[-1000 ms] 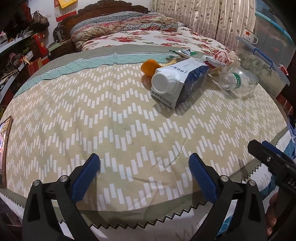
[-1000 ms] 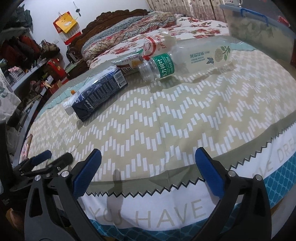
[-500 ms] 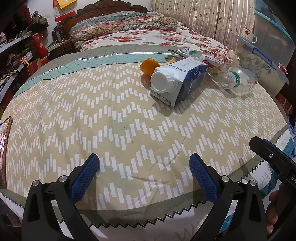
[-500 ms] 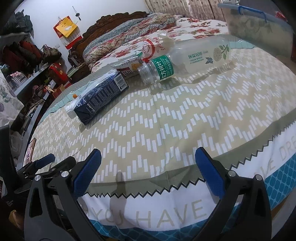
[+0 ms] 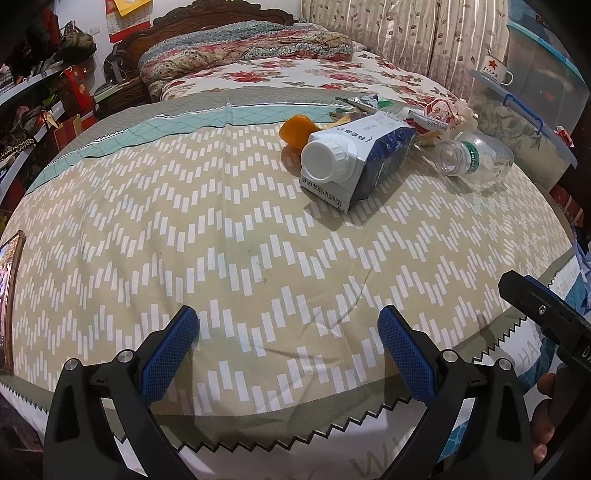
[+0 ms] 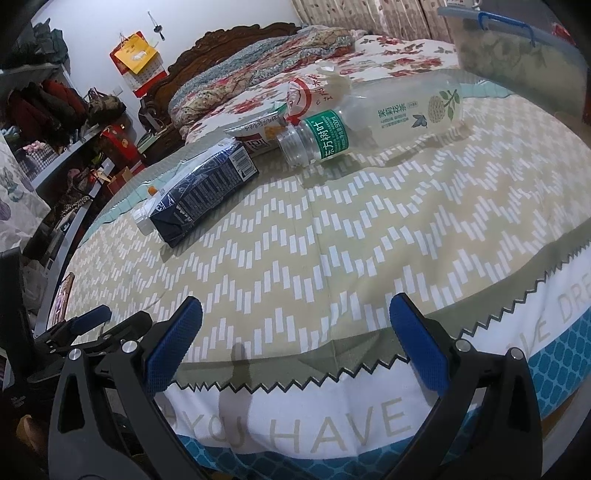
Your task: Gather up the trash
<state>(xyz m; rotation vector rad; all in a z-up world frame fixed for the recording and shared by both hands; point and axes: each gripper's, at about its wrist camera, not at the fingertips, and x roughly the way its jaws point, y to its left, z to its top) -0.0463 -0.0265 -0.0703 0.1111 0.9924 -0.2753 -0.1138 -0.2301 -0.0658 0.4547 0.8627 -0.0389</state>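
Observation:
A dark blue drink carton point(image 5: 369, 158) with a white cap lies on its side on the zigzag bedspread point(image 5: 184, 229); it also shows in the right wrist view point(image 6: 207, 188). A clear uncapped plastic bottle point(image 6: 373, 122) with a green label lies right of it, also in the left wrist view point(image 5: 472, 157). An orange peel point(image 5: 295, 131) and crumpled wrappers point(image 5: 432, 118) lie behind the carton. My left gripper point(image 5: 288, 343) is open and empty over the near bedspread. My right gripper point(image 6: 295, 339) is open and empty at the bed's edge.
A clear storage box point(image 5: 524, 122) with a blue handle stands at the right of the bed, a mug point(image 5: 493, 70) on it. Pillows point(image 5: 240, 48) and a wooden headboard point(image 5: 229, 14) are at the back. Cluttered shelves point(image 5: 33, 110) line the left.
The left gripper has moved slightly forward toward the carton. The right gripper has shifted a little, bringing the bottle and carton slightly lower in view. Both stay open.

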